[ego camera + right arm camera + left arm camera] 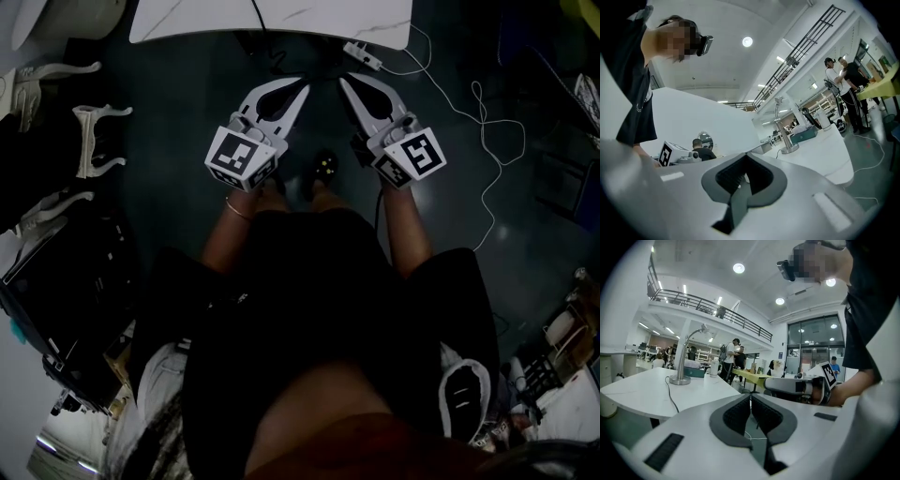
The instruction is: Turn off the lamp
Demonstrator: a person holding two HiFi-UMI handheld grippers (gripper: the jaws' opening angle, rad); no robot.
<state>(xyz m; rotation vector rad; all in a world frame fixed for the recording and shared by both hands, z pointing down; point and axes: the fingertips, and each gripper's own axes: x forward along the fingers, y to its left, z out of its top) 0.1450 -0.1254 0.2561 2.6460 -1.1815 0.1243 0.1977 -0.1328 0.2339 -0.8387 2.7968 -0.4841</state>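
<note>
Fingers shut and empty on both the left gripper (751,397) and right gripper (745,156) — the upright lamp (682,358) stands well ahead on the counter (642,397), likely nearer the left.

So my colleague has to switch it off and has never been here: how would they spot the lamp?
Find the big white table with rounded corners. On its far side stands the lamp: a round silver foot and a thin neck bent over at the top, much taller than the teal box beside it.
</note>
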